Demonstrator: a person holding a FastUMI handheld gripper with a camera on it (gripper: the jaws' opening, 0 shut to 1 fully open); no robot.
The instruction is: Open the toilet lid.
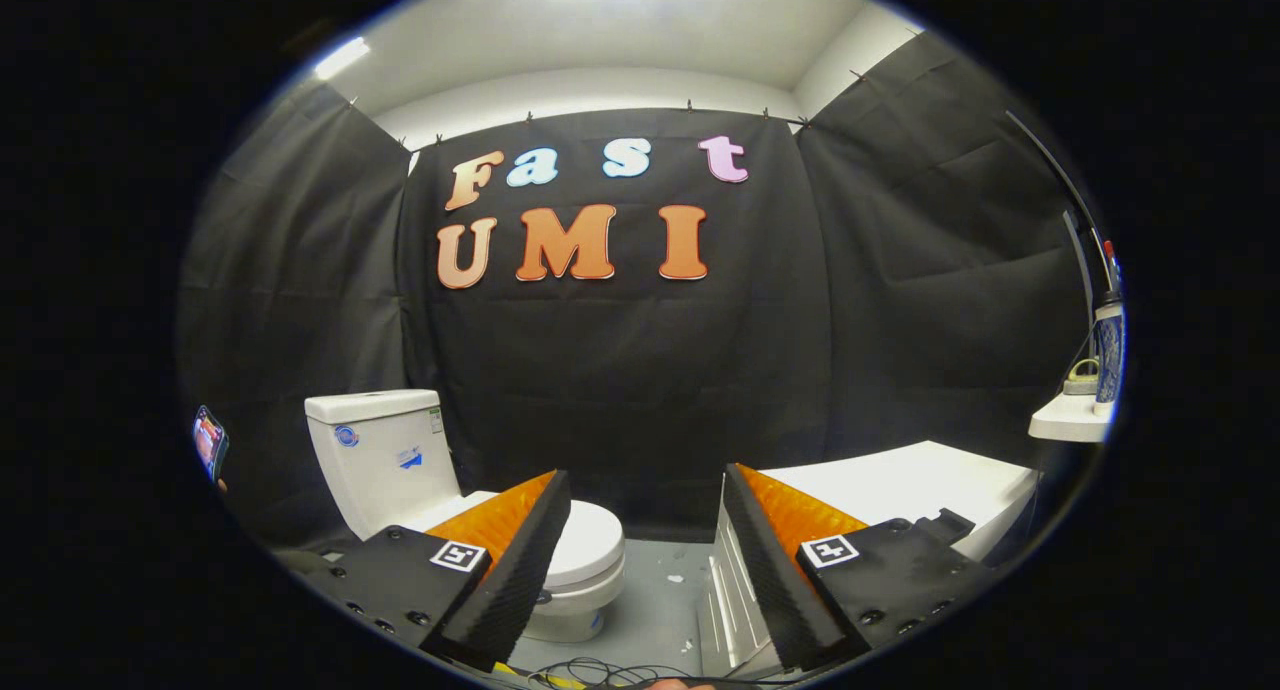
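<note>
My fingers stand spread and empty, and the toilet sits at lower left of the frame, its lid down and partly hidden behind my left finger, with the tank behind it. I judge I should swing left and come in low to hook the lid's front rim from beneath. The white cabinet at lower right crowds that side, and cables trail on the grey floor between.
</note>
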